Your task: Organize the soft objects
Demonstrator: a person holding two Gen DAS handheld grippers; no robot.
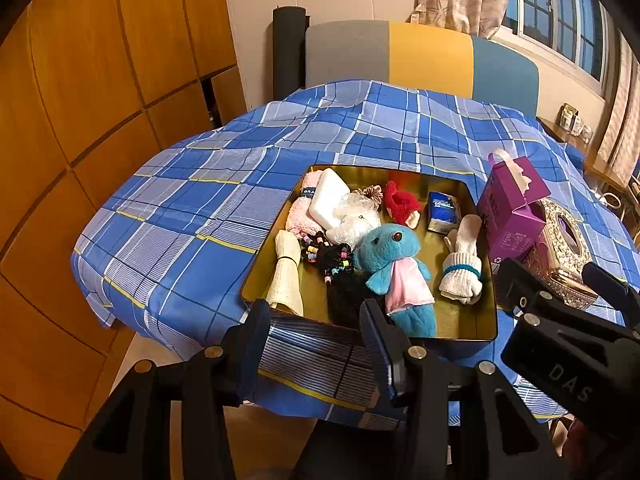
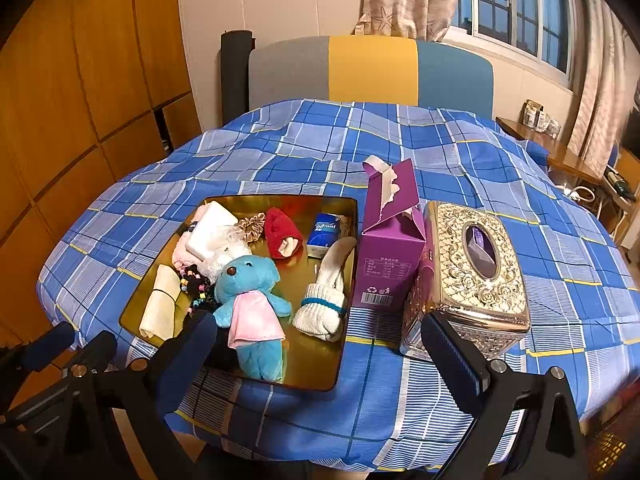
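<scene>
Inside gold tray, blue plush crowds hair ties. Both grippers, left and right, spread, empty. Risk: snagging neighbours.

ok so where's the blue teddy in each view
Left wrist: blue teddy lies right of centre, in the gold tray, near its front.
Right wrist: blue teddy lies left of centre, lower half.
Shared landmark: purple carton stands right of the tray.
</scene>
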